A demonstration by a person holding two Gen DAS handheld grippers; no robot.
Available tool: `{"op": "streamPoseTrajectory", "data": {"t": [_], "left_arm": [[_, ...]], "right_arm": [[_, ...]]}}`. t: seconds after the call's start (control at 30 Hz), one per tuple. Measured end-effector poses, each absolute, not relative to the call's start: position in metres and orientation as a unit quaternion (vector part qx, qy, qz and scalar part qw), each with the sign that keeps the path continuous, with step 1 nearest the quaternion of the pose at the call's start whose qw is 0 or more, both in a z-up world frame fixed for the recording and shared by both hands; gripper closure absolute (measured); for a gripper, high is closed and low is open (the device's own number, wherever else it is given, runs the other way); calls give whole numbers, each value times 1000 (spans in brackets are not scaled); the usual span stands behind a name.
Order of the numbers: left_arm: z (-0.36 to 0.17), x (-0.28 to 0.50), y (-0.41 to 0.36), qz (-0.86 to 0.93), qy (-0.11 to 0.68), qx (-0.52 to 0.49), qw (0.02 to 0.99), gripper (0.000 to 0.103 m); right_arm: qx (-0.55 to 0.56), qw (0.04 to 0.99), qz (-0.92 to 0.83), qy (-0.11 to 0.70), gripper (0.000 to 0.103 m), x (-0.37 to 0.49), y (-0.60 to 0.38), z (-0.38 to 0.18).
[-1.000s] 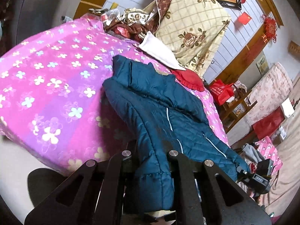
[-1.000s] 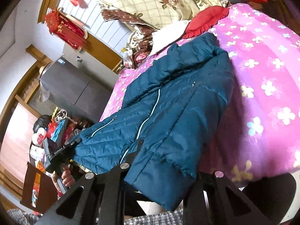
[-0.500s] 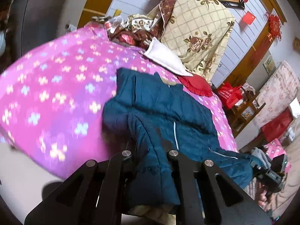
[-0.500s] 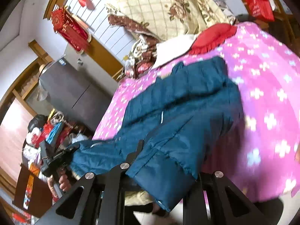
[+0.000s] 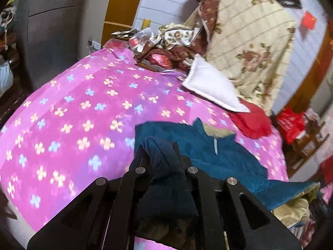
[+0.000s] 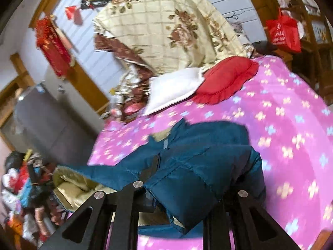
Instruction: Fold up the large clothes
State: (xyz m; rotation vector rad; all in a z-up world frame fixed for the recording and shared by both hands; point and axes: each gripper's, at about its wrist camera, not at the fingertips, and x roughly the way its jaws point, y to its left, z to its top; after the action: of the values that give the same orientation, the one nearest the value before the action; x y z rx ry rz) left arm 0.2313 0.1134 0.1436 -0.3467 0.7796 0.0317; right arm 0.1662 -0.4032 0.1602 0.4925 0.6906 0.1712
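Note:
A teal quilted jacket (image 5: 218, 162) (image 6: 208, 137) lies bunched on the pink flowered bed cover (image 5: 83, 114) (image 6: 291, 125), its collar toward the pillows. My left gripper (image 5: 159, 152) is shut on a thick fold of the jacket's hem, which fills the space between its fingers. My right gripper (image 6: 193, 173) is shut on another part of the hem; the padded cloth drapes over and hides its right finger. Between the two grips the hem hangs lifted, and the beige lining (image 6: 70, 185) (image 5: 291, 208) shows underneath.
A white pillow (image 5: 210, 87) (image 6: 174, 89), a red cushion (image 5: 251, 120) (image 6: 224, 81) and a cream flowered quilt (image 5: 249, 41) (image 6: 166, 20) pile up at the head of the bed. A grey cabinet (image 5: 52, 41) (image 6: 45, 120) stands beside it. A red bag (image 5: 291, 125) (image 6: 285, 33) sits on shelves.
Both grippers have swung forward and up over the bed with the hem. The jacket, earlier stretched out long, is now bunched short, and its beige lining has come into view.

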Motion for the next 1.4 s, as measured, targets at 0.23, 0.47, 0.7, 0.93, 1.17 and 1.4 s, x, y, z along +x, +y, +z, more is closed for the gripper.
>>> {"op": "streamPoseTrajectory", "data": {"t": [0.23, 0.47, 0.7, 0.93, 1.17, 1.4], "left_arm": [[115, 331, 85, 53, 400, -127, 906, 95], [60, 402, 78, 85, 437, -104, 889, 93], [-1, 430, 99, 82, 480, -162, 858, 89], [20, 414, 130, -22, 431, -285, 856, 71], [65, 398, 140, -72, 385, -340, 855, 43], [106, 370, 130, -54, 371, -301, 877, 31]], "right_arm": [[225, 899, 36, 373, 86, 271, -410, 131], [215, 880, 16, 422, 86, 360, -417, 74], [235, 856, 27, 460, 81, 399, -419, 23], [322, 854, 76, 402, 59, 387, -438, 36], [261, 901, 49, 343, 41, 363, -429, 90], [194, 906, 59, 371, 41, 329, -399, 98]]}}
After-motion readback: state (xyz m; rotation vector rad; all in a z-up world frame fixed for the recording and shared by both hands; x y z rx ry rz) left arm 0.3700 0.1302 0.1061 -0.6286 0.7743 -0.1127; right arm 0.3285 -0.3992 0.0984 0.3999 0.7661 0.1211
